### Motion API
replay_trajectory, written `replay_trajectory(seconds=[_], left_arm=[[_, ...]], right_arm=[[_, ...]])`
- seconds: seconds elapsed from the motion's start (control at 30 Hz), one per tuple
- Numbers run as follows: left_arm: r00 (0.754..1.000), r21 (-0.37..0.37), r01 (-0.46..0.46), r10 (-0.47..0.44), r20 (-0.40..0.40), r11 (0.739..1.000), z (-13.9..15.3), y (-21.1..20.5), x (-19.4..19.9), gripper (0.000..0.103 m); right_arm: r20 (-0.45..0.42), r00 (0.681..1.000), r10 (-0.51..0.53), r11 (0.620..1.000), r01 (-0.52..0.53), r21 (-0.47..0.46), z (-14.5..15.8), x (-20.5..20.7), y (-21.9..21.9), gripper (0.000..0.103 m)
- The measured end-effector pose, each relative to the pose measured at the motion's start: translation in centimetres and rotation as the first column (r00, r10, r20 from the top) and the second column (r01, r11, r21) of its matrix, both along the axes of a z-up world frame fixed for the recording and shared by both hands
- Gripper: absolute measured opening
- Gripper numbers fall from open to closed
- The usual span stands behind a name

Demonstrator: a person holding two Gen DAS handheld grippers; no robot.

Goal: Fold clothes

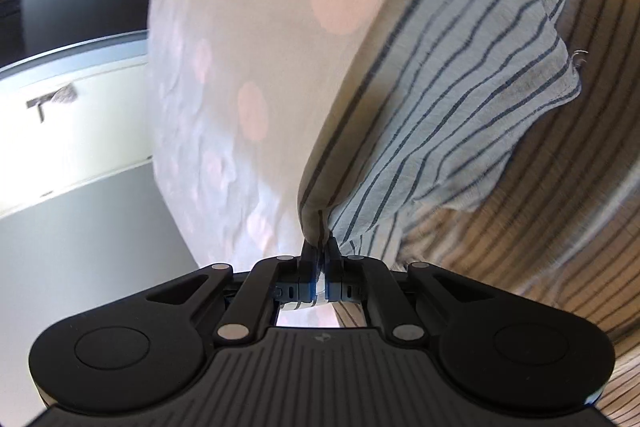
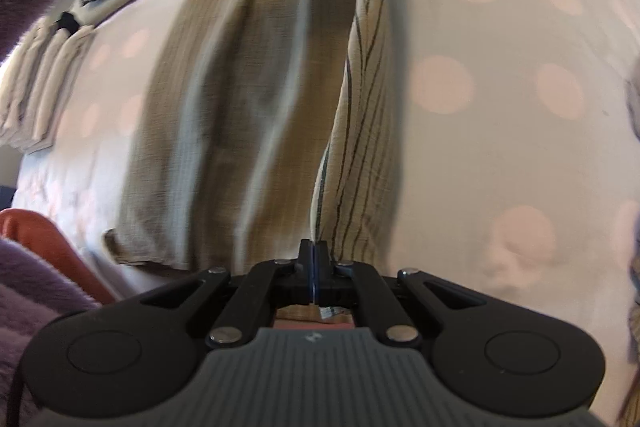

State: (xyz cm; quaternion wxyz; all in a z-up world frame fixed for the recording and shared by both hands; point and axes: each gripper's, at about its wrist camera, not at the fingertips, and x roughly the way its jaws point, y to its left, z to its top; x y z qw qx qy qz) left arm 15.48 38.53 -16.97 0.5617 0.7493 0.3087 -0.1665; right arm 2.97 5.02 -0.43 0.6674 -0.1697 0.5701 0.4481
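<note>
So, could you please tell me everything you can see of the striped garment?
The striped garment is thin, crinkled woven cloth, tan to pale blue with narrow dark stripes. It lies stretched lengthwise over the polka-dot bedspread, one long edge folded over so a strip doubles back. The left tool and the right tool are each shut on a bunched edge. A frayed corner hangs loose. Motion blur hides finer detail.

Matte black two-finger left gripper (image 1: 319,251), same right gripper (image 2: 314,251): silver pivot screws, round caps, ribbed grey housings, small logo.
</note>
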Motion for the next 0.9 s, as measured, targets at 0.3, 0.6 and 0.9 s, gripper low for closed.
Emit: replay_trajectory(seconds=[0.3, 0.6, 0.9], left_arm=[[0.997, -0.048, -0.046, 0.048, 0.059, 0.998, 1.5, -3.0, -7.1, 0.002], [0.991, -0.066, -0.121, 0.124, 0.047, 0.991, -0.7, -0.4, -12.2, 0.002], [0.980, -0.158, -0.186, 0.195, 0.042, 0.970, -1.4, 1.8, -16.6, 0.006]], right_arm=[[-0.093, 0.989, 0.111, 0.994, -0.108, 0.034, -1.7, -4.2, 4.5, 0.001], [-0.171, 0.971, 0.166, 0.986, -0.167, 0.009, -6.5, -6.8, 10.3, 0.001], [-0.182, 0.963, 0.198, 0.974, -0.215, -0.075, -10.0, -8.2, 12.7, 0.001]])
